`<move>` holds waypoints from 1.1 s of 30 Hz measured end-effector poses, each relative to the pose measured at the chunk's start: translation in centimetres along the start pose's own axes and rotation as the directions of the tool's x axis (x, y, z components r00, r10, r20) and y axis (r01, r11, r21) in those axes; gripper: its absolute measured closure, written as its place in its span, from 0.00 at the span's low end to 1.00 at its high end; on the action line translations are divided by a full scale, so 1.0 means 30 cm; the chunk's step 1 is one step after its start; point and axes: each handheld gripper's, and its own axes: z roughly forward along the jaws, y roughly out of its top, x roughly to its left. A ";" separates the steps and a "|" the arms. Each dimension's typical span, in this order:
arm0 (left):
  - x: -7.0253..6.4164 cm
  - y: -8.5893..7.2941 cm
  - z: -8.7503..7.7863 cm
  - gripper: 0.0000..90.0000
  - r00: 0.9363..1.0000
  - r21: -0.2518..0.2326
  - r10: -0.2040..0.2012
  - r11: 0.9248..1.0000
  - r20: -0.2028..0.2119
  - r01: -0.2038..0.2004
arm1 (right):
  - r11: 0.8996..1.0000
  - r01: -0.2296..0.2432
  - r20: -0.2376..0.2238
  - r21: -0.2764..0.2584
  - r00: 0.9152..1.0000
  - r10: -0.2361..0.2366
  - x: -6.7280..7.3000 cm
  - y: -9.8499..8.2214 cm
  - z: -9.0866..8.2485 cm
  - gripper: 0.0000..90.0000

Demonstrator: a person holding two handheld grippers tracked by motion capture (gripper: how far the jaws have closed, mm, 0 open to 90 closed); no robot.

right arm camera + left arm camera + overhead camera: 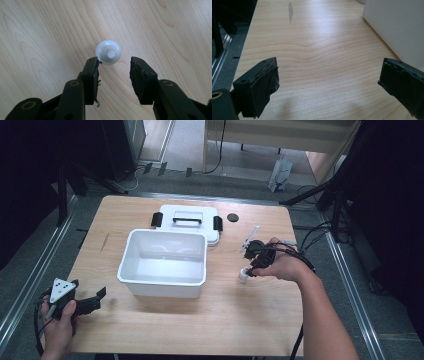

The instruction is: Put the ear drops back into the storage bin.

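at the near left corner of the wooden table [150, 320] the person's left hand [57, 325] holds the left gripper [95, 300] low over the edge, its grey three-cornered plate on top. in the left gripper view its two black jaws stand wide apart with bare wood between them, and the white wall of the tub [397, 27] rises at the right of that view, near the right jaw but not touching it.

the white tub [162, 282] sits open at the middle of the table. just behind it, touching or almost touching its far rim, the white lid [187, 215] lies flat with a black handle on top and a black clip at each end. a small black round disc [232, 217] lies on the wood just right of the lid.

further right, the right hand [285, 265] holds the right gripper [246, 270] pointing down at the table. a small white bottle [243, 276] stands upright on the wood right at its tips, well apart from the tub. in the right gripper view the bottle [108, 52] is seen from above, round with a small nozzle at its centre. the jaws are apart, not closed on it; the bottle sits just beyond the tips, its edge against or just beside the left one.
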 end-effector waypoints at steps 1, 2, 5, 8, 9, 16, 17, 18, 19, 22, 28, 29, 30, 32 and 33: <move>0.000 0.000 0.000 0.03 1.000 0.000 0.000 1.000 -0.001 0.000 | 1.000 0.004 -0.007 0.008 1.000 -0.004 0.005 0.011 0.010 0.68; 0.000 0.000 0.000 0.03 1.000 0.000 0.000 1.000 -0.001 0.000 | 1.000 0.004 -0.007 0.008 1.000 -0.004 0.005 0.011 0.010 0.68; 0.000 0.000 0.000 0.03 1.000 0.000 0.001 1.000 0.000 -0.001 | 1.000 0.011 -0.020 0.020 1.000 -0.010 0.011 0.025 0.025 0.71; 0.000 0.000 0.000 0.03 1.000 0.001 0.000 1.000 0.000 0.000 | 1.000 0.010 -0.019 0.019 1.000 -0.010 0.013 0.037 0.035 0.73; 0.001 0.000 0.000 0.03 1.000 0.001 -0.001 1.000 0.001 0.001 | 1.000 0.006 -0.021 0.019 1.000 -0.005 0.012 0.039 0.037 0.73; 0.002 0.000 -0.001 0.03 1.000 0.003 -0.001 1.000 0.003 0.001 | 0.999 0.005 -0.020 0.032 1.000 -0.005 0.013 0.052 0.055 0.77; 0.002 0.000 -0.001 0.03 1.000 0.003 -0.002 1.000 0.004 0.002 | 1.000 0.002 -0.030 0.030 1.000 -0.001 0.009 0.055 0.057 0.79; 0.001 0.000 0.000 0.03 1.000 0.001 -0.003 1.000 0.003 0.003 | 1.000 0.002 -0.030 0.030 1.000 -0.001 0.009 0.055 0.057 0.79; 0.002 0.000 0.000 0.03 1.000 0.000 -0.004 1.000 0.003 0.004 | 0.999 0.010 -0.035 0.031 0.999 -0.009 0.009 0.056 0.057 0.80; 0.002 0.000 0.000 0.03 1.000 0.000 -0.006 1.000 0.006 0.006 | 0.999 0.019 -0.044 0.030 0.999 -0.018 0.010 0.056 0.057 0.80; 0.003 0.001 0.001 0.03 1.000 -0.003 -0.007 1.000 0.005 0.007 | 0.998 0.049 -0.062 0.039 0.997 -0.047 0.014 0.055 0.048 0.80; 0.004 0.001 0.000 0.03 1.000 -0.002 -0.010 1.000 0.004 0.010 | 0.998 0.057 -0.062 0.038 0.997 -0.055 0.014 0.056 0.043 0.80; 0.006 0.001 -0.001 0.03 1.000 -0.002 -0.011 1.000 0.003 0.011 | 0.998 0.055 -0.060 0.040 0.997 -0.052 0.016 0.056 0.036 0.80; 0.007 0.001 -0.001 0.03 1.000 -0.006 -0.015 1.000 0.004 0.015 | 0.997 0.064 -0.059 0.033 0.996 -0.062 0.017 0.058 0.024 0.80; 0.007 0.001 0.000 0.03 1.000 -0.006 -0.014 1.000 0.003 0.014 | 0.997 0.073 -0.059 0.027 0.996 -0.071 0.016 0.061 0.012 0.80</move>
